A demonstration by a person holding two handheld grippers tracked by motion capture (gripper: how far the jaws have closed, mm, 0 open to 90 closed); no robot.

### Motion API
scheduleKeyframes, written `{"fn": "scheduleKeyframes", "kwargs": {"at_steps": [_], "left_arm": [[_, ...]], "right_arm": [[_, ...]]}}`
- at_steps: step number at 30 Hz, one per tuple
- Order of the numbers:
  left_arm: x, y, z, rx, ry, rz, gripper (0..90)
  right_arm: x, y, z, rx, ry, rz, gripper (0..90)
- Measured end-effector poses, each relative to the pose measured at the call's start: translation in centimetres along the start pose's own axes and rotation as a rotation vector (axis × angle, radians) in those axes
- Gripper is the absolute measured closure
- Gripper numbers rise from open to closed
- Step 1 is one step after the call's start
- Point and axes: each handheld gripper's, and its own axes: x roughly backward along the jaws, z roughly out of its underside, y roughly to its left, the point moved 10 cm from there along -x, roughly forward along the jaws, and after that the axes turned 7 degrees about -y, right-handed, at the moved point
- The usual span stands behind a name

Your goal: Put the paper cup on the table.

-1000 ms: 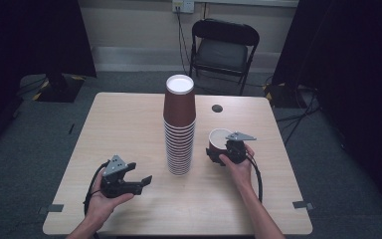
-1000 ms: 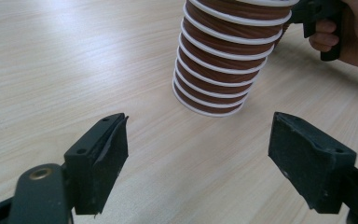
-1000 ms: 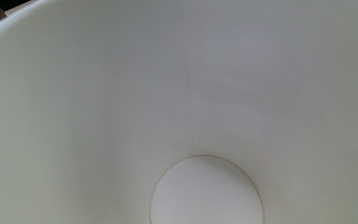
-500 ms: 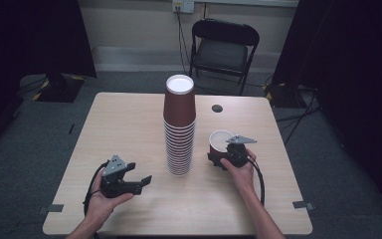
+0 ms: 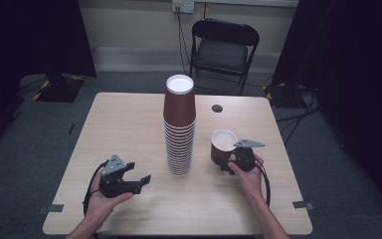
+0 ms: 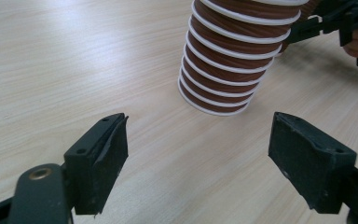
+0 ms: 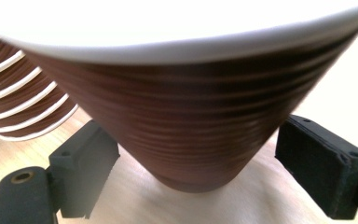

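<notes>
A tall stack of brown paper cups [image 5: 180, 129] stands upside down in the middle of the wooden table [image 5: 129, 129]. Just right of it a single brown cup [image 5: 223, 145] stands mouth up, white inside. My right gripper [image 5: 225, 162] comes at this cup from the near side, low on its wall. In the right gripper view the cup [image 7: 186, 121] sits between both pads [image 7: 91, 163], whose top edges meet its sloping wall, its base at the tabletop. My left gripper [image 5: 140, 182] rests open in the hand near the table's front left and points at the stack [image 6: 235, 56].
A small black round piece [image 5: 217, 108] lies on the table behind the single cup. A black folding chair [image 5: 224, 50] stands beyond the far edge. Dark curtains hang at both sides. The other hand's gripper [image 6: 335, 23] shows past the stack in the left gripper view.
My right gripper and the single cup have shifted together a little to the right and toward the near edge. The left gripper and the stack have stayed put.
</notes>
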Motion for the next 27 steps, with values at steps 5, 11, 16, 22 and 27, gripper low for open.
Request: {"fn": "scheduleKeyframes", "kwargs": {"at_steps": [5, 11, 16, 22, 27], "left_arm": [[0.0, 0.3, 0.1, 0.003, 0.002, -0.005, 19.5], [0.1, 0.7, 0.0, 0.005, 0.002, -0.019, 19.5], [0.0, 0.9, 0.2, 0.012, 0.014, -0.037, 19.4], [-0.1, 1.1, 0.3, 0.022, 0.030, -0.047, 19.1], [0.2, 1.3, 0.4, 0.009, 0.044, -0.057, 19.1]], "right_arm": [[1.0, 0.0, 0.4, 0.009, 0.022, -0.003, 13.1], [2.7, 0.1, 0.4, 0.008, 0.015, -0.011, 13.2], [4.4, 0.0, 0.2, 0.004, 0.004, -0.004, 13.3], [6.7, -0.3, 0.6, -0.015, -0.015, 0.009, 13.8], [9.2, -0.2, 0.8, -0.037, -0.038, 0.021, 14.6]]}}
